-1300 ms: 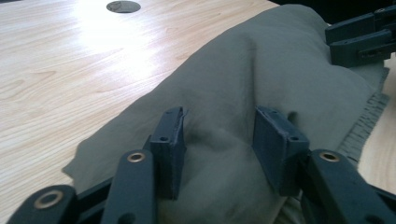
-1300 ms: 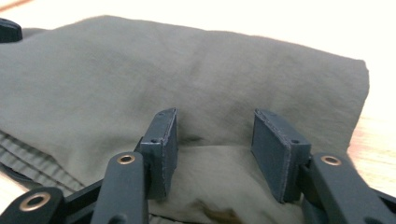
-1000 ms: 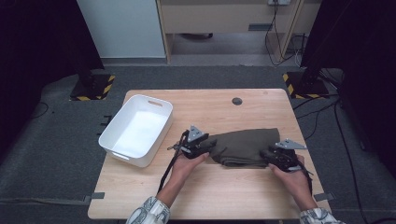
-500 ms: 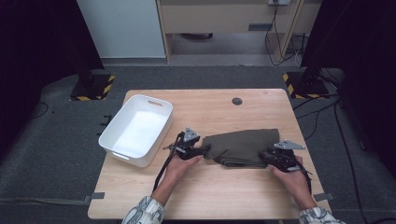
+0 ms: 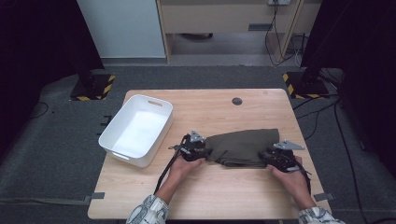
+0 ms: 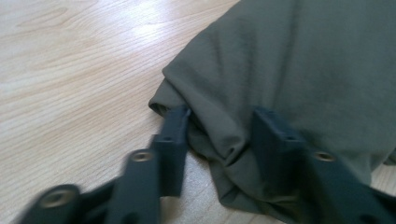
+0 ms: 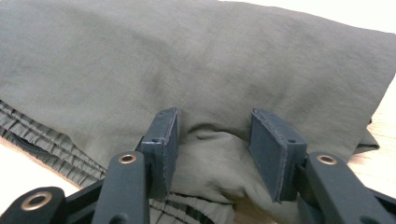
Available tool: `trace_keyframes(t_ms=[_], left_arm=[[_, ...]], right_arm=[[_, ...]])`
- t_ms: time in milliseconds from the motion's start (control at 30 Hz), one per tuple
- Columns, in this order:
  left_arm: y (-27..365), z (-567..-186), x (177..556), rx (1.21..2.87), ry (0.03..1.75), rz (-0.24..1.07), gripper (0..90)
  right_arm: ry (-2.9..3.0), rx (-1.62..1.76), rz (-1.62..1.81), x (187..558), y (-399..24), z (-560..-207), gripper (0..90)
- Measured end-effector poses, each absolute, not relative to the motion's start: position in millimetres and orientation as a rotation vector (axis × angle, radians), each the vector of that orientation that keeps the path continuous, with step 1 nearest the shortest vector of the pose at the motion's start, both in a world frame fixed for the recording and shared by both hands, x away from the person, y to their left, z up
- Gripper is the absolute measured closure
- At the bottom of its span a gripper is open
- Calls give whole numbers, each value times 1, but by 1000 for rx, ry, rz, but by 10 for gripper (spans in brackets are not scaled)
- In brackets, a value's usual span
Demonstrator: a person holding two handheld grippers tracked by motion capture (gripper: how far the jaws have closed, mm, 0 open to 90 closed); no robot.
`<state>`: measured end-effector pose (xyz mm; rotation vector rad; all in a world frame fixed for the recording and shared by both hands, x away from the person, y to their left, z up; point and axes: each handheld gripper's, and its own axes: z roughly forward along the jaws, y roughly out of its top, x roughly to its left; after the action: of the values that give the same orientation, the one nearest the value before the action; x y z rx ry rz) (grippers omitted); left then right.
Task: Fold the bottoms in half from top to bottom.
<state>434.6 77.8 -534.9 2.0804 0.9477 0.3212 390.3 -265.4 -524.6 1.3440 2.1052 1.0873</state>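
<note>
Olive-green garment point(image 5: 243, 147) is lying folded on the wooden table point(image 5: 219, 196), toward its right edge and nearer the front than the back. Going left to right: a white bin point(image 5: 136, 130) is sitting at the table's left edge, overhanging it a little. Next, the left gripper point(image 5: 201, 150) is working at the garment's left end — its jaws have just been closing, and in the left gripper view a bunched fold of cloth point(image 6: 219, 135) is sitting between them, the pads pressing in on it. At the garment's right end, the right gripper point(image 5: 270, 156) is clamping a raised ridge of fabric point(image 7: 212, 135) — pads pinching both sides.
</note>
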Motion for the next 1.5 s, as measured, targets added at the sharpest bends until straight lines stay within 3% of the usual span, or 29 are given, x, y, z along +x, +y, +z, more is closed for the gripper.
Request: trace_keyframes(t_ms=[100,167,400,733,800,967,1033,1233,1500], left_arm=[[75,-533,435,2089,946,317,822],[75,-532,437,2084,953,327,873],[90,-530,453,1955,1070,387,880],[80,-534,461,2035,1048,425,876],[80,-534,461,2039,1043,429,858],[83,-524,454,1984,1042,478,595],[83,-520,452,1974,1038,485,533],[71,-500,431,1938,944,465,540],[51,-521,424,1994,920,421,555]], right_arm=[[2103,1344,1087,391,-265,-525,520],[2108,1340,1086,391,-266,-525,520],[2111,1342,1088,392,-266,-526,520],[2112,1327,1082,393,-266,-526,519],[2114,1327,1079,393,-266,-526,517],[2093,1306,1107,391,-268,-523,487],[2078,1316,1123,390,-270,-520,473],[2016,1292,1051,388,-282,-512,493],[2047,1340,990,397,-280,-522,500]])
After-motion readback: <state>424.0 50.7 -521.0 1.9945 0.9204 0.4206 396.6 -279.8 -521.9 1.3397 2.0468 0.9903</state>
